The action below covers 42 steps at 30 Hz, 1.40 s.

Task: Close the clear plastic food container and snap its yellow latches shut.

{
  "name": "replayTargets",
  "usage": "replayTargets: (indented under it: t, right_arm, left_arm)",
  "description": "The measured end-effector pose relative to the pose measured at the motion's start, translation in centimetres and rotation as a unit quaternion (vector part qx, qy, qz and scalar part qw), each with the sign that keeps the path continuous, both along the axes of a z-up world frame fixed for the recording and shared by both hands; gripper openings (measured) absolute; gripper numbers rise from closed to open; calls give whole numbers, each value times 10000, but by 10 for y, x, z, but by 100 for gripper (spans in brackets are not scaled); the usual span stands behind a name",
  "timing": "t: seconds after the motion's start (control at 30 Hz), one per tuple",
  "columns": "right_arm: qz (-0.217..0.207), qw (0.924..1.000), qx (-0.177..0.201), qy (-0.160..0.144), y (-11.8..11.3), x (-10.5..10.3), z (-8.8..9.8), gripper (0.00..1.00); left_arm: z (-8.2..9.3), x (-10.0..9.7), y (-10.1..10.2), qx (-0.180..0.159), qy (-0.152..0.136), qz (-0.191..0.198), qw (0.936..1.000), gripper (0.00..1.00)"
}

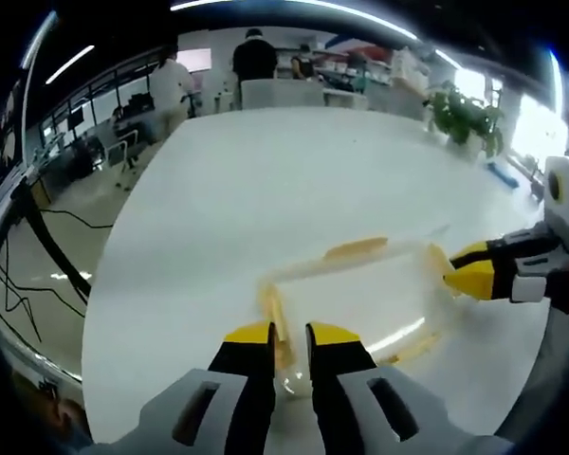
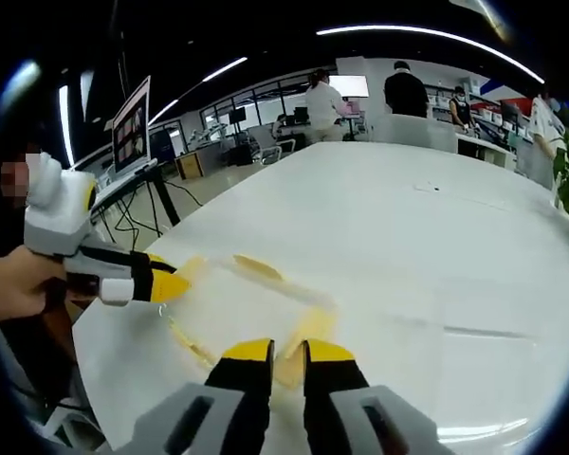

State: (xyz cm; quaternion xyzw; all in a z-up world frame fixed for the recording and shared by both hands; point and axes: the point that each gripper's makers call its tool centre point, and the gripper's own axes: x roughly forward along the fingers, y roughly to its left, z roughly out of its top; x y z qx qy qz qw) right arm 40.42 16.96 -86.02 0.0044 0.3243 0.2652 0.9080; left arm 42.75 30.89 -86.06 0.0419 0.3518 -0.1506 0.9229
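In the left gripper view, the clear container [image 1: 360, 299] is seen on the white table [image 1: 266, 180], braced at opposite ends. The left gripper [image 1: 290, 334] is nearly closed on a yellow latch [image 1: 273, 313], seemingly being pressed shut; a second latch [image 1: 356, 249] is counted. In the right gripper view, the right gripper [image 2: 288, 352] is narrowly parted at another latch [image 2: 303, 336]; whether it is gripped cannot be told.
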Motion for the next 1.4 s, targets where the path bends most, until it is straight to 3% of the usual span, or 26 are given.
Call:
replayTargets:
  t: [0.1, 0.77, 1.0, 1.4]
  right_arm:
    - [28, 10000, -26, -16, 0, 0, 0, 8]
    - [-39, 9999, 110, 85, -4, 7, 4, 2]
    - [-32, 9999, 84, 93, -7, 6, 5, 2]
    - [-84, 9998, 155, -25, -12, 3, 22, 1]
  left_arm:
    - [1, 1, 5, 30, -22, 89, 10000, 4]
    - [4, -9, 4, 192, 47, 26, 9998, 4]
    - [11, -12, 2, 210, 34, 6, 9998, 4]
    - [27, -15, -1, 130, -78, 45, 9999, 4]
